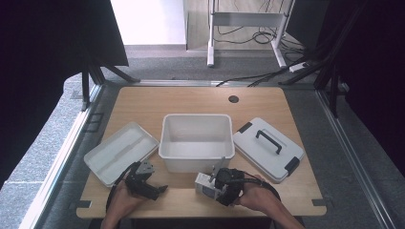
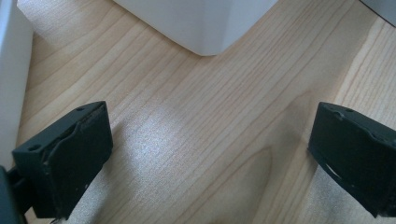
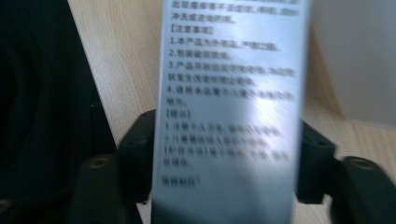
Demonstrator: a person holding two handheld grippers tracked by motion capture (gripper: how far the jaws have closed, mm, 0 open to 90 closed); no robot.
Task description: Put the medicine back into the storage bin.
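Observation:
My right gripper [image 1: 212, 185] is near the table's front edge, just in front of the white bin [image 1: 197, 117]. It is shut on a small silver box [image 1: 204, 184]. In the right gripper view the silver box [image 3: 229, 93] with black printed text stands upright, clamped between the two jaws of my right gripper [image 3: 226, 156], and the white bin [image 3: 355, 60] rises behind it at the right. My left gripper [image 1: 154, 190] lies low at the front left. In its own view my left gripper [image 2: 210, 140] is open over bare wood.
A shallow white tray [image 1: 119, 150] lies left of the bin and a grey lid with a black handle [image 1: 267, 148] lies to its right. The bin's corner [image 2: 205, 23] and the tray's wall [image 2: 9, 70] are close ahead of the left jaws. A cable hole [image 1: 233, 99] marks the far side.

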